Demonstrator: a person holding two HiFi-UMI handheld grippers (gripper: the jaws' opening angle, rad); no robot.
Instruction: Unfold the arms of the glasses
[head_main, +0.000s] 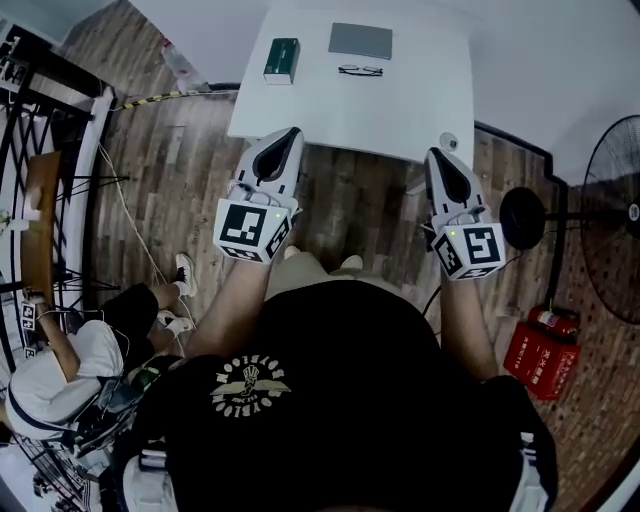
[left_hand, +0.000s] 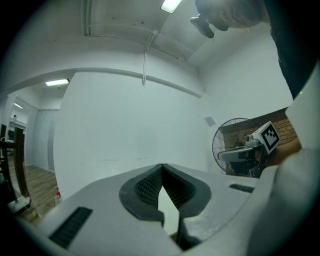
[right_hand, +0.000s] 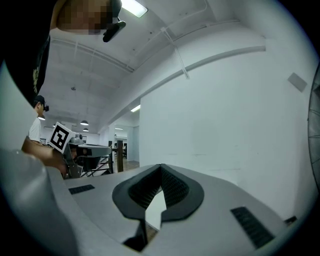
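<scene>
past the black shirt (head_main: 330, 400), left gripper (head_main: 290, 135) and right gripper (head_main: 438, 157) are held level, each pressed together on nothing. the glasses (head_main: 360, 70) are laid far back on the white table (head_main: 320, 110), well apart from both; judged light, thin and fragile, they are best pinched at the frame front and along one arm.

The head view looks steeply down from above the person's black T-shirt (head_main: 340, 400), taking in the white rectangular table (head_main: 400, 110) at top centre. The camera on the left gripper (head_main: 290, 133) sits close behind its jaws and faces level at a white wall (left_hand: 125, 120). The one on the right gripper (head_main: 437, 155) does likewise. The black round standing fan (head_main: 620, 215) shows at the right of the head view and the left gripper view. Each gripper view catches the other gripper's black-and-white marker cube (left_hand: 270, 136) at 1 side edge.
</scene>
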